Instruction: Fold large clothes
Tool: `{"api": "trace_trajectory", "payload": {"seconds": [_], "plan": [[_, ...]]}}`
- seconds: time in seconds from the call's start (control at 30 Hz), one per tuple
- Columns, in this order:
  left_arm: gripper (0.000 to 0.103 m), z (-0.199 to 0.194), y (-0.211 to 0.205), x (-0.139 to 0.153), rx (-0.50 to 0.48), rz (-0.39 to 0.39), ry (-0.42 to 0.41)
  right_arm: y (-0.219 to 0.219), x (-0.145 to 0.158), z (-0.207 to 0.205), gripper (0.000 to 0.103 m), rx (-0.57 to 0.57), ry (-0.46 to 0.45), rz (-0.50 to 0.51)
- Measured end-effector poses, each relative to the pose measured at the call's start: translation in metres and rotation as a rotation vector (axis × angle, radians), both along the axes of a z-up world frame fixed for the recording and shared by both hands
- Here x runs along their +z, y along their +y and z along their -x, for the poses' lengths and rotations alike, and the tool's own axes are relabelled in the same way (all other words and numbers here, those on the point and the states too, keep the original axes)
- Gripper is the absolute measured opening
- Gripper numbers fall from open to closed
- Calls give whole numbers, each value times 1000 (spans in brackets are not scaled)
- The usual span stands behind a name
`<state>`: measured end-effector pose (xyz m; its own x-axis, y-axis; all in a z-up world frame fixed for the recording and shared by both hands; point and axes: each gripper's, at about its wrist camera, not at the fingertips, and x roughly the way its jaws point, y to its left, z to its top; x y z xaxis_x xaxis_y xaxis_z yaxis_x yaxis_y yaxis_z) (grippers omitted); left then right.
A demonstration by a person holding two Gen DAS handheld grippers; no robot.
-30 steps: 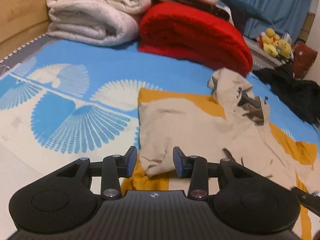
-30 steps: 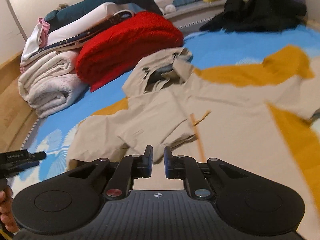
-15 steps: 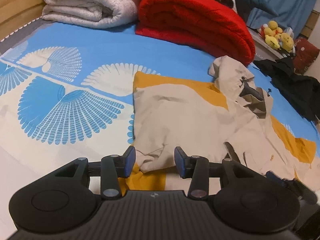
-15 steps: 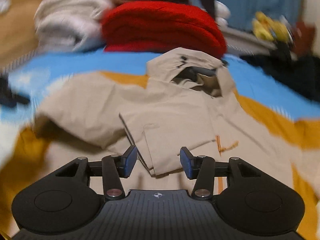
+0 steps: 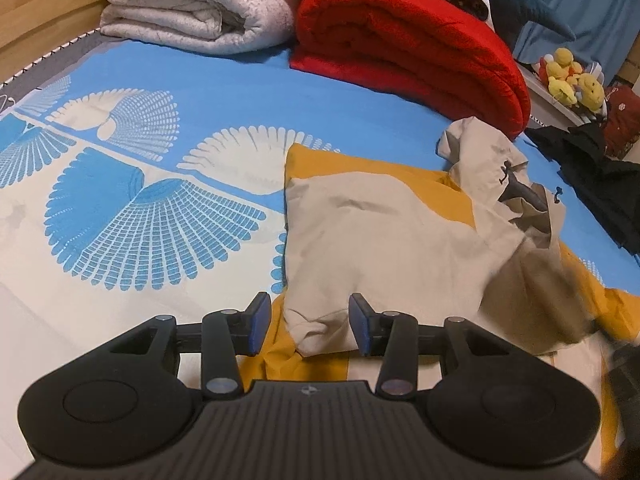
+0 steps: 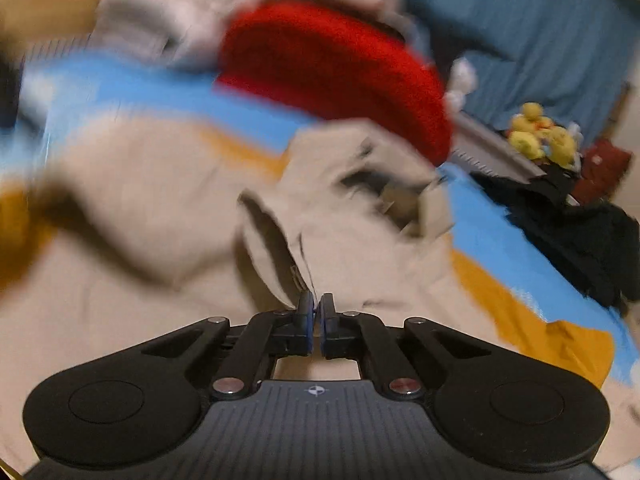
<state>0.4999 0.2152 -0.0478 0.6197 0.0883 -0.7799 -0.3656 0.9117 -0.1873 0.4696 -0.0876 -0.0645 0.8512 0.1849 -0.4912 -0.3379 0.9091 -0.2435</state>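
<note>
Beige hooded jacket (image 5: 384, 232): spread on a bed; a folded cuff end lies between the wide-parted fingers of the left gripper (image 5: 308, 324), neither blue pad (image 5: 258, 322) visibly touching it. Right gripper (image 6: 316, 322): fingers closed to a sliver, pinching an edge of the same jacket (image 6: 352, 248), whose fabric rises from the tips toward 11 o'clock; this view is motion-blurred. Hood (image 5: 516, 184): at 2 o'clock from the left gripper, crumpled. Bedsheet (image 5: 132, 208): blue, cream and mustard, fan-patterned, under the jacket. Red blanket (image 5: 408, 44): rolled, at 12 to 1 o'clock. White quilt (image 5: 192, 8): folded, at 11 o'clock, just beside the red roll. Black garment (image 5: 600, 184): heaped at 3 o'clock. Yellow plush toys (image 5: 568, 80): beyond it, on a ledge.
</note>
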Motion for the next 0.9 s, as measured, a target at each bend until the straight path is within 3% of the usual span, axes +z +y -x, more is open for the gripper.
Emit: {"api": "trace_trajectory", "payload": {"seconds": [0.13, 0.27, 0.5, 0.63, 0.7, 0.77, 0.83, 0.9], "plan": [[47, -1, -5, -2, -20, -13, 0, -69, 58, 3, 0, -136, -119, -280], [47, -1, -10, -8, -51, -42, 14, -138, 75, -2, 0, -367, -190, -431], [47, -5, -17, -20, -60, -48, 41, -205, 40, -22, 4, -767, -31, -507], [47, -9, -21, -28, -75, -31, 56, -207, 13, -30, 11, -733, 67, -595], [47, -11, -20, -36, -78, -23, 61, -201, -6, -40, 29, -648, 165, -647], [47, -14, -16, -54, -87, -41, 94, -192, -24, -50, 38, -585, 275, -682], [49, -16, -8, -74, -55, -57, 191, -191, -45, -55, 38, -572, 369, -730], [49, -16, -6, -68, -39, -52, 179, -193, -60, -59, 38, -606, 441, -738]]}}
